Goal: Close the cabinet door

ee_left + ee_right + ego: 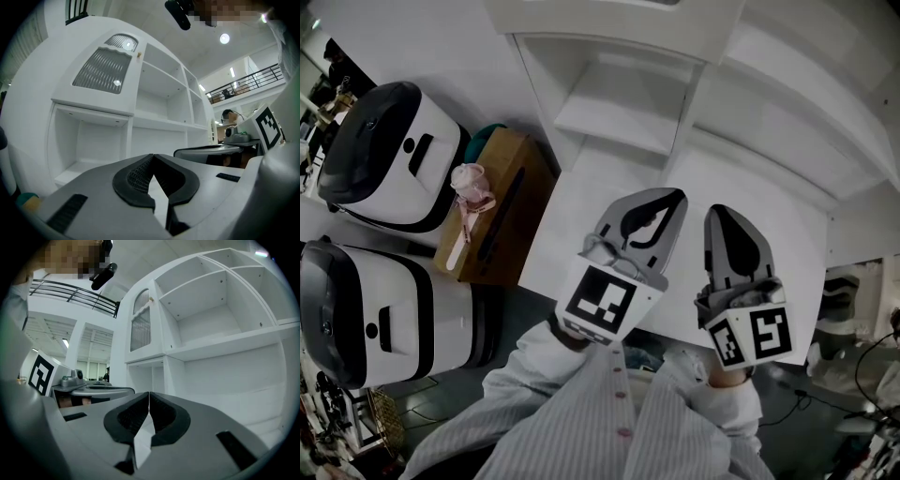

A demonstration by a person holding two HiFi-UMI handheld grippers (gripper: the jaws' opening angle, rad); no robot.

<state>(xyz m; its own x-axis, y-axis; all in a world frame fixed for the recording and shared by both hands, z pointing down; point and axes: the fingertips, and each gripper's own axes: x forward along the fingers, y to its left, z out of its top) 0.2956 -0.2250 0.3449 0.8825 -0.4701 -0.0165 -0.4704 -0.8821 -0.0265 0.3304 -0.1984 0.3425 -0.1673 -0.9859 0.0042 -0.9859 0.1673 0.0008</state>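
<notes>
The person is wearing a pale, finely striped shirt [581, 433] with long sleeves [530, 364] and small pink buttons [621, 395] running down the front. The left gripper [667, 197] and right gripper [724, 212] are showing smooth grey shells tapering toward the tips, with black ribbed pads [136, 177] lining the jaws and dark slots [234, 448] sitting in the shell. Each is carrying a white cube printed with black square markers: the left cube [605, 302] and the right cube [755, 336].

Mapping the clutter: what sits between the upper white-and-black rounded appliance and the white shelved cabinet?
A brown wooden box with a pink tied bundle on top, shown in the head view.
</notes>
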